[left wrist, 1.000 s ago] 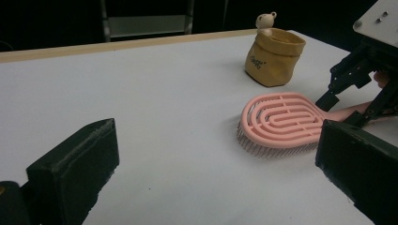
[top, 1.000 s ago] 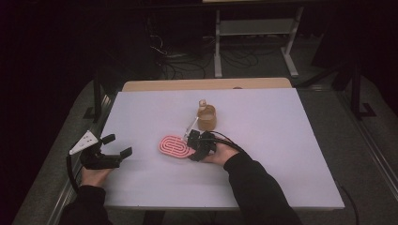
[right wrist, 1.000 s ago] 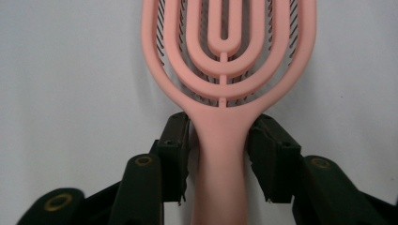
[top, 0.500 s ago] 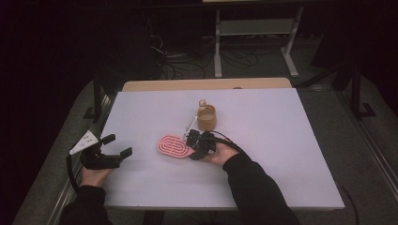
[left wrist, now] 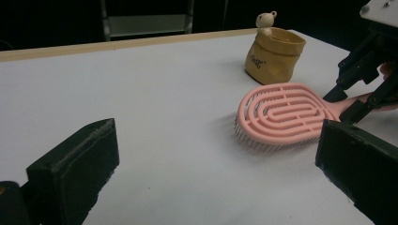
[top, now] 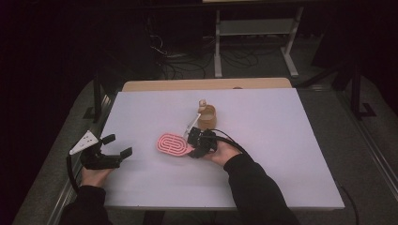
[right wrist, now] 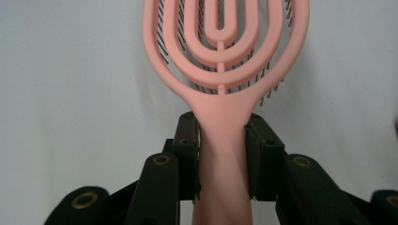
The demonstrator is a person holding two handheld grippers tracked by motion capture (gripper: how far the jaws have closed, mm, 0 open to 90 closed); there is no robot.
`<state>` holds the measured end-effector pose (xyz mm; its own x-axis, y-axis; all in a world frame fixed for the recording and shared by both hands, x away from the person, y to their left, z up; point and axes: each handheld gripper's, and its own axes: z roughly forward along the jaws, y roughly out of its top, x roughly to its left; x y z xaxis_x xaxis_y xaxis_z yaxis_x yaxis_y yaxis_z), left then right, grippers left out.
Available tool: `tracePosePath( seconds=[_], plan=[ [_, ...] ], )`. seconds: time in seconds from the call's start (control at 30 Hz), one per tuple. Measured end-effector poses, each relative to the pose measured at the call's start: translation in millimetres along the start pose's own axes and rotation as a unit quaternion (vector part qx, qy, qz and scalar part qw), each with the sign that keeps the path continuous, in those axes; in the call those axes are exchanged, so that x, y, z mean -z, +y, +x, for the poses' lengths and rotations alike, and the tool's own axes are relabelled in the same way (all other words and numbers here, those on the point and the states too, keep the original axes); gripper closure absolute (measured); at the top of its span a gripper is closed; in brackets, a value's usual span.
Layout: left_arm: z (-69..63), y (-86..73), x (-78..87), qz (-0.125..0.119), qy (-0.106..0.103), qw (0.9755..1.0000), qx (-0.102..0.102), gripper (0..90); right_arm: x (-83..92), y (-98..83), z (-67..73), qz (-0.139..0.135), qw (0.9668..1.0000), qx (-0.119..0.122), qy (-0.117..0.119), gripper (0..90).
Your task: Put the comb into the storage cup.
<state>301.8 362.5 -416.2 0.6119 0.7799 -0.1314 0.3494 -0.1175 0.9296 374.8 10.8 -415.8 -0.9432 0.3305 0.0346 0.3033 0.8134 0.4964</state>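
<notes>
The big white table (top: 281, 154) is flat and smooth, so things lie still on it and are easy to reach. Near its middle lies the pink brush (top: 172, 145), with its bristles facing down and its back up. It looks like hard plastic, and its oval head is made of rings inside rings with gaps between them. Its thin handle points toward the person, so it is easy to grab. The right gripper (right wrist: 220, 154) has just been closing, and its two black jaws now squeeze that handle from both sides, I think to lift the brush. Just behind the brush stands a small tan pouch (left wrist: 274, 56), soft and wrinkly, open at the top, with a tiny bear (left wrist: 266, 19) at its rim. Maybe the brush goes in there. The left gripper (top: 112, 151) waits well apart near the left edge, jaws wide and holding nothing.
</notes>
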Motion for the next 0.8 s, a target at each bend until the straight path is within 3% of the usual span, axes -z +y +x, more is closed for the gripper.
tracePosePath(
  seconds=[0.6,0.8],
  plan=[
    [-0.7,-0.5,-0.8,0.004,-0.001,1.0,0.001,0.0,29.5,-2.9,-2.7,-0.05,0.9987,0.0,-0.013,68.2],
    [-1.1,-0.3,-1.0,0.003,-0.003,1.0,0.0,0.0,35.7,-4.7,-3.7,-0.052,0.9985,-0.002,-0.017,68.2]
  ],
)
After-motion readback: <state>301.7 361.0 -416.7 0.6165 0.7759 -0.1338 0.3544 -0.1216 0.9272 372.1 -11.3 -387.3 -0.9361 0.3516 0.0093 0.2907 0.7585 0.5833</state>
